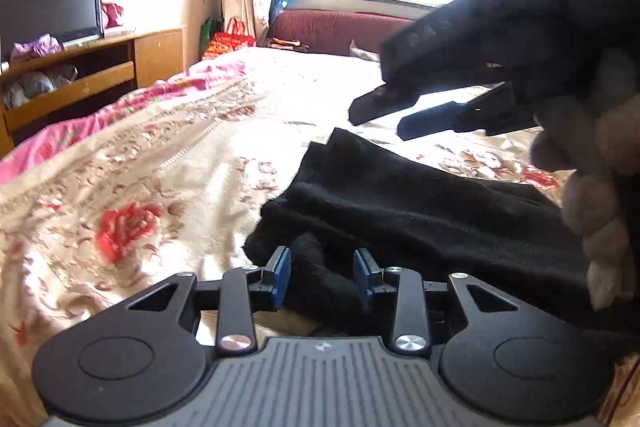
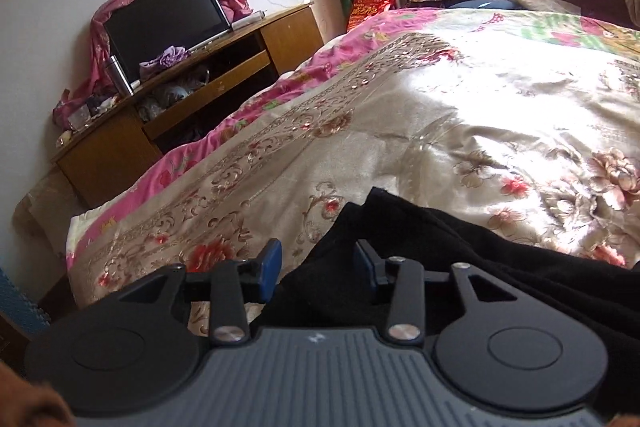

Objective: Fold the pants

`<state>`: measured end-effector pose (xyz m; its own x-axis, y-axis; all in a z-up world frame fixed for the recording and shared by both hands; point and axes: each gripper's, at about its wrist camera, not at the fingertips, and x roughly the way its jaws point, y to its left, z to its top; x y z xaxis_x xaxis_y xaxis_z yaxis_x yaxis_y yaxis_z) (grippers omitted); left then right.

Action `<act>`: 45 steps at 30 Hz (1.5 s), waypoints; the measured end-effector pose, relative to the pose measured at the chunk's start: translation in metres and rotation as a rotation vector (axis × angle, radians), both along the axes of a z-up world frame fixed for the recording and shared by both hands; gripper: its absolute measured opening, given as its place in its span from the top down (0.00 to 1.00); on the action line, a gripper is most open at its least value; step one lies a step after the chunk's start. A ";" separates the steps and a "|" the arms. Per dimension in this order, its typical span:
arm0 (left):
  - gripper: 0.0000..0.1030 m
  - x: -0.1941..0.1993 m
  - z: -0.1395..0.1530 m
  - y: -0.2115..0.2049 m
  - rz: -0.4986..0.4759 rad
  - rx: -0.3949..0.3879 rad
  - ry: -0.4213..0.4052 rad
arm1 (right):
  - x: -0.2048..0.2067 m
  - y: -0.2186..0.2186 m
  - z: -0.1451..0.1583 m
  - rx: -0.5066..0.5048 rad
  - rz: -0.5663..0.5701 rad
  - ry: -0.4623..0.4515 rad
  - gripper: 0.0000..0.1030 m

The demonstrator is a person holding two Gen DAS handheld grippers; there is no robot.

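Black pants (image 1: pixel 400 207) lie bunched and partly folded on the flowered bed cover (image 1: pixel 160 167). My left gripper (image 1: pixel 322 275) sits low over their near left edge. A hump of black fabric rises between its blue pads (image 1: pixel 280 277), and I see no pinch on it. My right gripper (image 1: pixel 380 125) hangs above the far end of the pants, held by a person's hand (image 1: pixel 592 227). Its fingers are apart with nothing between them. In the right wrist view the right gripper (image 2: pixel 318 265) is open over the pants (image 2: pixel 440 267), whose edge lies beneath its pads.
The bed cover (image 2: pixel 440 127) stretches wide beyond the pants. A wooden cabinet (image 1: pixel 100 67) with a dark screen (image 1: pixel 48 7) stands left of the bed. A red bag (image 1: pixel 228 43) and a maroon headboard (image 1: pixel 332 27) are at the far end under the window.
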<state>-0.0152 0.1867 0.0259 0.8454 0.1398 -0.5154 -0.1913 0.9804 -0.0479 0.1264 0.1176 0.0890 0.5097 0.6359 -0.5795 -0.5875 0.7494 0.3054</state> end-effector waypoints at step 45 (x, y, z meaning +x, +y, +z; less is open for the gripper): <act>0.46 0.081 -0.010 -0.123 -0.398 0.291 0.202 | -0.032 -0.329 -0.137 0.554 -0.437 0.529 0.51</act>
